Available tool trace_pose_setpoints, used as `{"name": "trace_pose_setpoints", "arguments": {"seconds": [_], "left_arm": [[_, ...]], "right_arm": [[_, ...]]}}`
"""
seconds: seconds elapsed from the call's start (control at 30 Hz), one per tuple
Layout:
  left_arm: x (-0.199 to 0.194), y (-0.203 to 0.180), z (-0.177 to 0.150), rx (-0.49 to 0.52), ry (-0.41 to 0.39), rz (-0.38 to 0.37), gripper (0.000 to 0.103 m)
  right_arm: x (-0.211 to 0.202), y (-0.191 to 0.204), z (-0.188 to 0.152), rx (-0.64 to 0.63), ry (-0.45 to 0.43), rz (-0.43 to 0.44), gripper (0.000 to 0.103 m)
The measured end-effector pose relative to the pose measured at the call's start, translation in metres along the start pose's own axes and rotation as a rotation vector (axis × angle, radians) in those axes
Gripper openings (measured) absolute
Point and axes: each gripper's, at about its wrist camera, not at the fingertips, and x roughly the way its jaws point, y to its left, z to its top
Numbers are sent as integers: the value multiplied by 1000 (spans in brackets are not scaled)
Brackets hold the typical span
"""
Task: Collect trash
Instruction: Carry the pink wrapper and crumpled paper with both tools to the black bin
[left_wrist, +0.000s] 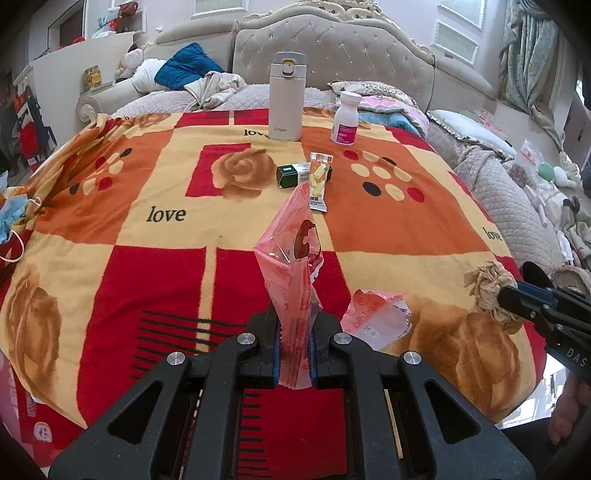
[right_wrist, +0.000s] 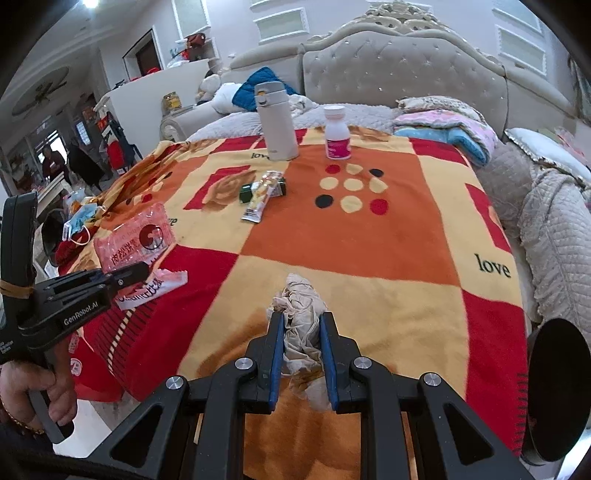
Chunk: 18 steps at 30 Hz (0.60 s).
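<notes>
Both fingers are already gripping trash: left gripper (left_wrist: 295, 343) is clamping a pink wrapper (left_wrist: 293, 266) standing upright, right gripper (right_wrist: 303, 350) is squeezing a crumpled tissue (right_wrist: 301, 314). Torn pink wrapper piece (left_wrist: 376, 317) is lying on blanket (left_wrist: 166, 258) btwn them, just right of left fingers, nearer left hand.

The right gripper (right_wrist: 302, 356) has its blue-padded fingers (right_wrist: 276, 354) closed on a crumpled beige tissue (right_wrist: 301, 314), which bulges out ahead of their tips above the patterned blanket (right_wrist: 388, 236). Well left of the fingers, the left gripper (right_wrist: 142, 271) clamps a pink wrapper (right_wrist: 135, 236), with a second pink wrapper (right_wrist: 155, 288) just beneath it. Far ahead of the fingers lie a snack packet (right_wrist: 260, 195) across a green box (right_wrist: 245, 192), and beyond them stand a beige flask (right_wrist: 275, 122) and a white bottle (right_wrist: 337, 133).
</notes>
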Motion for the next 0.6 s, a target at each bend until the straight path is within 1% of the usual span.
{"name": "trace_pose_setpoints", "arguments": {"seconds": [0.37, 0.6], "left_arm": [[-2, -23, -1, 35, 2, -5, 8], [-8, -61, 3, 95, -11, -23, 8]], "right_arm": [[-22, -33, -17, 42, -16, -44, 18], [-42, -67, -31, 98, -44, -68, 18]]}}
